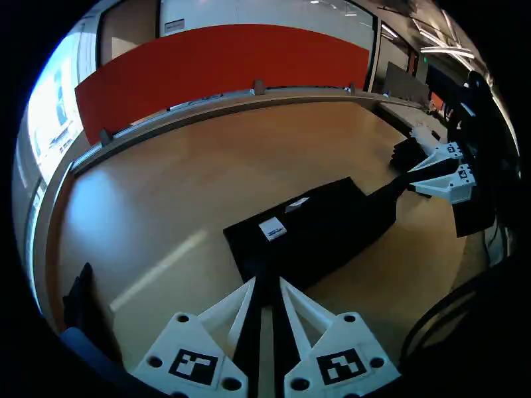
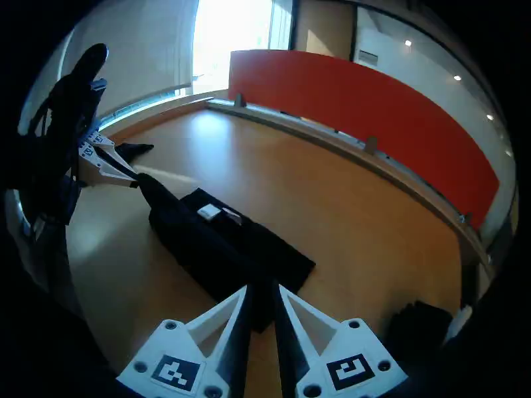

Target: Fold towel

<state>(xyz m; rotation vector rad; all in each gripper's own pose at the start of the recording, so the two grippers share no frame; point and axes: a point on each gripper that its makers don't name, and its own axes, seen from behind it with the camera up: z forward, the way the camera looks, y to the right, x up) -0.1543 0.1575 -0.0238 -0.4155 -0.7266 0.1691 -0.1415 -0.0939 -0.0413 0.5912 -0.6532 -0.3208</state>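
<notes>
closest to me, my left gripper (image 1: 265, 302) is clenched, both fingers pinching one end of the black towel (image 1: 318, 225). my right gripper (image 2: 262, 302) is pinched the same way on the opposite end. the towel lies stretched between them as a long band, its ends lifted a little and its middle resting on the wooden table (image 1: 199, 172), with a white tag (image 1: 273, 229) on top. i judge this to be mid-fold, since the cloth looks already doubled lengthwise. the next move calls for carrying one held end over to meet the other, edges aligned, no slack bunching. beyond the table stands a red panel (image 1: 219, 66).
</notes>
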